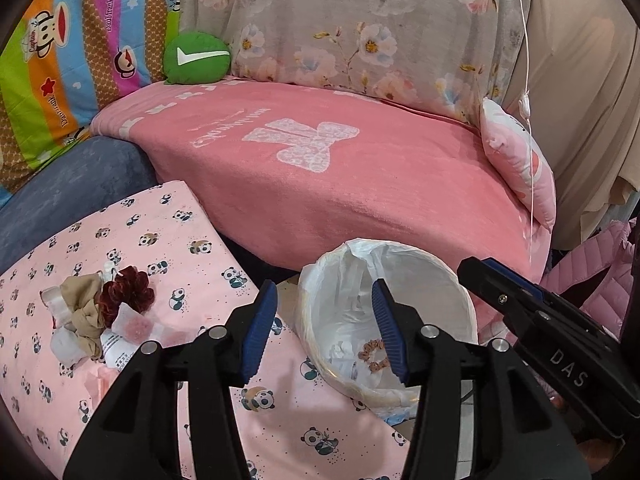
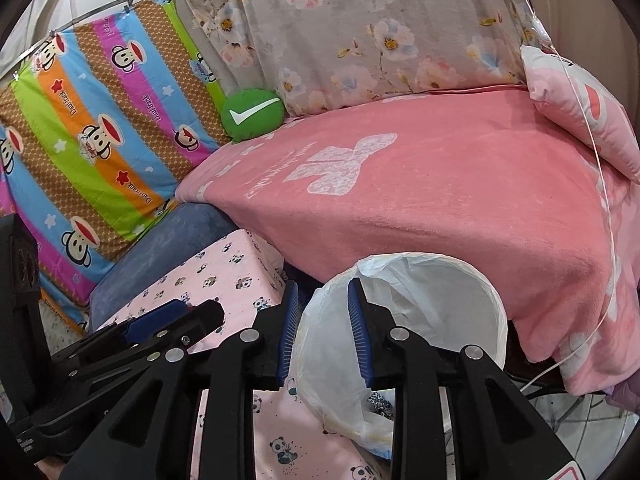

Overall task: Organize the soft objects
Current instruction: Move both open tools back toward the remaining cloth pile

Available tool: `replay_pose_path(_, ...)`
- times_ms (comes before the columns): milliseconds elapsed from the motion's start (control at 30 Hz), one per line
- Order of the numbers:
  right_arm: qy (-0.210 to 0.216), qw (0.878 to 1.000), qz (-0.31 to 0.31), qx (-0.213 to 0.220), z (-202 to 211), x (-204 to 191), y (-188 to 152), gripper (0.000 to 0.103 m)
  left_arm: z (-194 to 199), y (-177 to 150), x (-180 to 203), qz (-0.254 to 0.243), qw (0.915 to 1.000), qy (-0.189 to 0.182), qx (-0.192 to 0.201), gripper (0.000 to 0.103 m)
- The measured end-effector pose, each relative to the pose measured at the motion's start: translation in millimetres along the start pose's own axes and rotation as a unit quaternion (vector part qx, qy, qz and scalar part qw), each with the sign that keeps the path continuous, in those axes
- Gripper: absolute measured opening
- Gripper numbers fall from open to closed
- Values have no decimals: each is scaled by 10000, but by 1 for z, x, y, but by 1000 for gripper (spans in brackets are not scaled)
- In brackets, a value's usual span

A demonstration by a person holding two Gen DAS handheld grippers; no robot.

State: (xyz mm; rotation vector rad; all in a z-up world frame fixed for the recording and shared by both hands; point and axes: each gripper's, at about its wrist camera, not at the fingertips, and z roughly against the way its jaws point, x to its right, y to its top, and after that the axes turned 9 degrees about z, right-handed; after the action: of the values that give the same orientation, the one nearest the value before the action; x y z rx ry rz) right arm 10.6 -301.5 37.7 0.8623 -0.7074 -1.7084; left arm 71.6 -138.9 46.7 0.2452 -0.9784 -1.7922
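My left gripper [image 1: 323, 292] hangs open over the near rim of a white bin [image 1: 460, 300] lined with a plastic bag, with nothing between its blue pads. A pink-brown scrunchie [image 1: 370, 356] lies on the bin's bottom. My right gripper [image 2: 323, 288] is also open and empty, over the same bin [image 2: 480, 304], close beside the left one. A dark patterned soft thing [image 2: 380, 402] shows deep in the bin. To the left, on the pink panda cushion [image 1: 180, 248], sits a small pile: a beige scrunchie [image 1: 86, 304], a dark red scrunchie [image 1: 128, 290] and white and pink pads [image 1: 136, 326].
Behind the bin lies a pink blanket [image 1: 360, 184] on a sofa, with a green check-mark cushion [image 1: 196, 60], a striped monkey pillow [image 1: 60, 60], a floral pillow [image 1: 360, 20] and a small pink pillow [image 1: 520, 160]. A white cable [image 1: 530, 140] hangs at the right.
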Motion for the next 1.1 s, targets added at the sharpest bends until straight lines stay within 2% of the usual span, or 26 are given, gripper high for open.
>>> replay_pose_path(300, 189, 9994, 275, -68, -3, -40, -1, 29, 16, -5, -39, 308, 9992, 239, 83, 47)
replay_pose_path(533, 378, 9977, 523, -183, -10, -79, -7, 32, 29, -14, -83, 650, 9960, 602, 120, 54)
replay_pose_path(833, 633, 9935, 816, -480, -28, -133, -21, 32, 40, -37, -154, 1226, 9852, 1195, 11, 56)
replay_pose_path(1100, 816, 9881, 1039, -786, -53, -176, -38, 32, 43, -57, -207, 1689, 9746, 1461, -169, 56)
